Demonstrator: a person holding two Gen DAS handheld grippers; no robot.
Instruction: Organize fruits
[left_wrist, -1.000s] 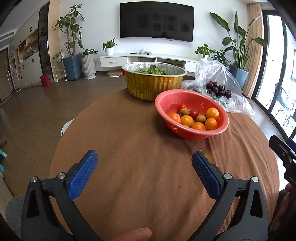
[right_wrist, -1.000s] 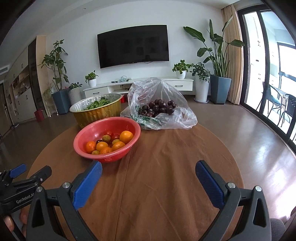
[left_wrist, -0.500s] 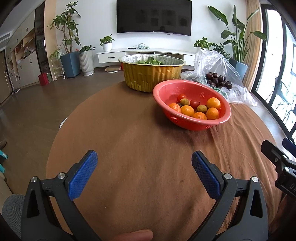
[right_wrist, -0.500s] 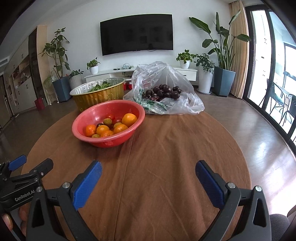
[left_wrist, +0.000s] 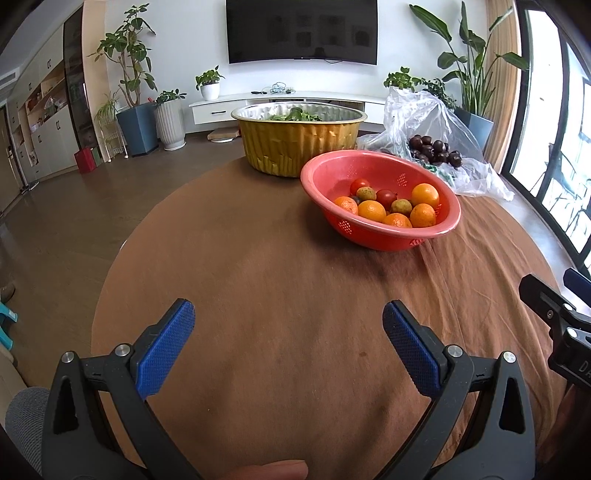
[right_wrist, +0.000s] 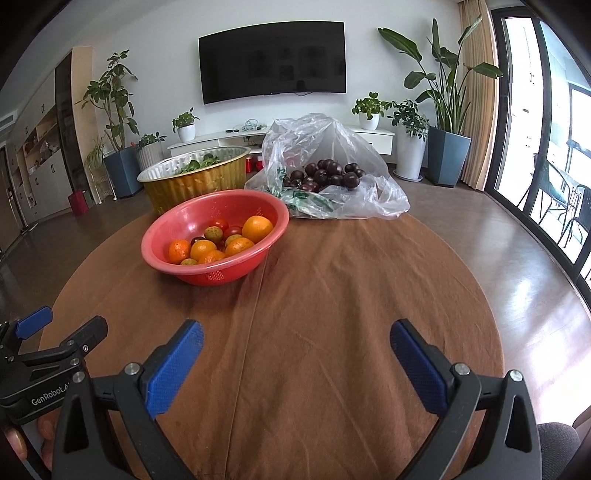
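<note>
The red colander bowl (right_wrist: 216, 236) is sitting on the brown tablecloth (right_wrist: 332, 314), and inside it oranges (right_wrist: 257, 229) are piling up with small red tomatoes (right_wrist: 220, 223) and a few greenish-brown fruits (right_wrist: 213, 232). The oranges are looking firm and round, likely to roll and slip between flat pads, so a grip across the widest part seems best. The tomatoes are looking soft and thin-skinned, calling for a gentle squeeze.

Just behind the bowl, a gold foil basin (right_wrist: 195, 181) is holding leafy greens, and to the bowl's right rear a clear plastic bag (right_wrist: 332, 173) is slumping open around dark plums (right_wrist: 325, 173). That bag is looking limp and crinkly, no good to lift by one edge.

The left gripper (left_wrist: 288, 328) is hovering near the table's front edge, jaws wide apart and holding nothing. The right gripper (right_wrist: 295, 343) is doing likewise, spread open and empty, well short of the bowl.

The cloth is lying creased, so the bowl may drag on it. Beyond the bowl, a wall television (right_wrist: 273, 62), potted plants and tall windows on the right are framing the room.
</note>
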